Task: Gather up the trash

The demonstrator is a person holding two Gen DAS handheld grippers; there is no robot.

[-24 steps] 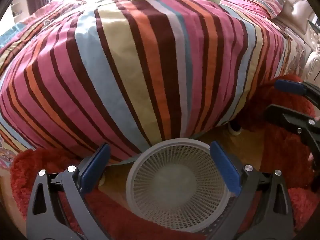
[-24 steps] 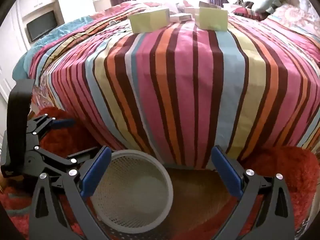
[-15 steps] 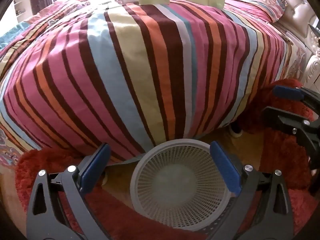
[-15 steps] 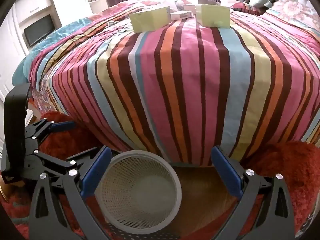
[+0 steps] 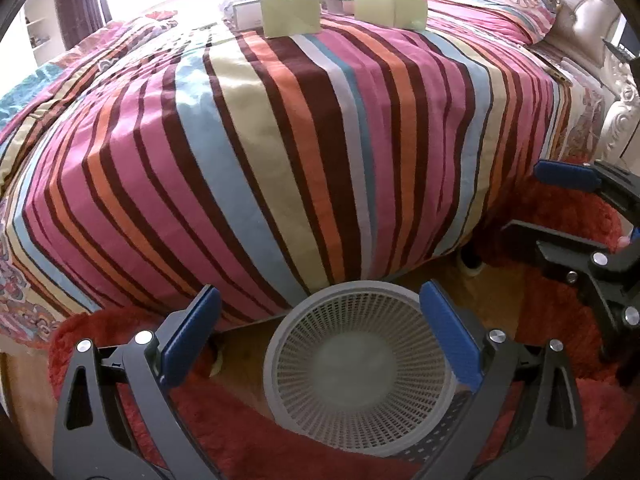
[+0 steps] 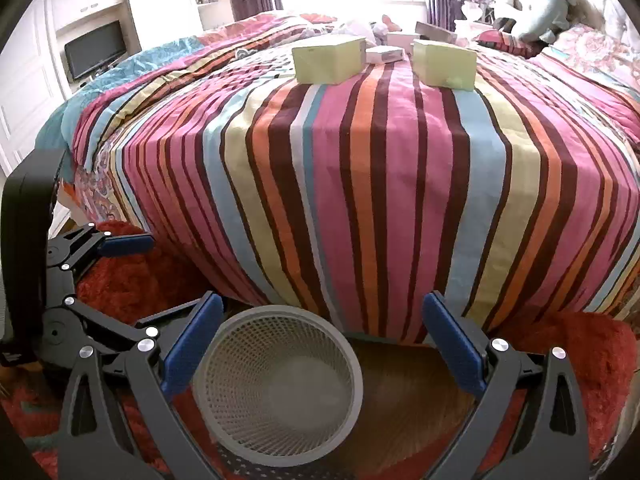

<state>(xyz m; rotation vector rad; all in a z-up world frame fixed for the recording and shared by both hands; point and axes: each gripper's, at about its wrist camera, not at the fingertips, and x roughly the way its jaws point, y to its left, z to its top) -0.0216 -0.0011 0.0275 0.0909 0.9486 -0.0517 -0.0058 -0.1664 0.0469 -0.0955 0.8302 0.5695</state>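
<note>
A grey mesh wastebasket (image 5: 360, 368) stands empty on the floor at the foot of a striped bed (image 5: 280, 140); it also shows in the right wrist view (image 6: 280, 388). Two pale yellow boxes (image 6: 328, 60) (image 6: 444, 64) and small white boxes (image 6: 384, 55) lie on the bed's far part; the yellow ones also show in the left wrist view (image 5: 291, 14) (image 5: 390, 10). My left gripper (image 5: 320, 336) is open and empty above the basket. My right gripper (image 6: 320, 336) is open and empty, just right of the basket.
A red shaggy rug (image 5: 560, 320) covers the floor around the basket, with bare wood (image 6: 404, 392) beside it. A TV (image 6: 94, 50) and white cabinets stand far left. Pillows, a plush toy (image 6: 548, 4) and a tufted headboard (image 5: 576, 12) are at the bed's far right.
Both grippers have risen and tilted up, so more of the bed top and the boxes shows. Both stay open; the basket has not moved.
</note>
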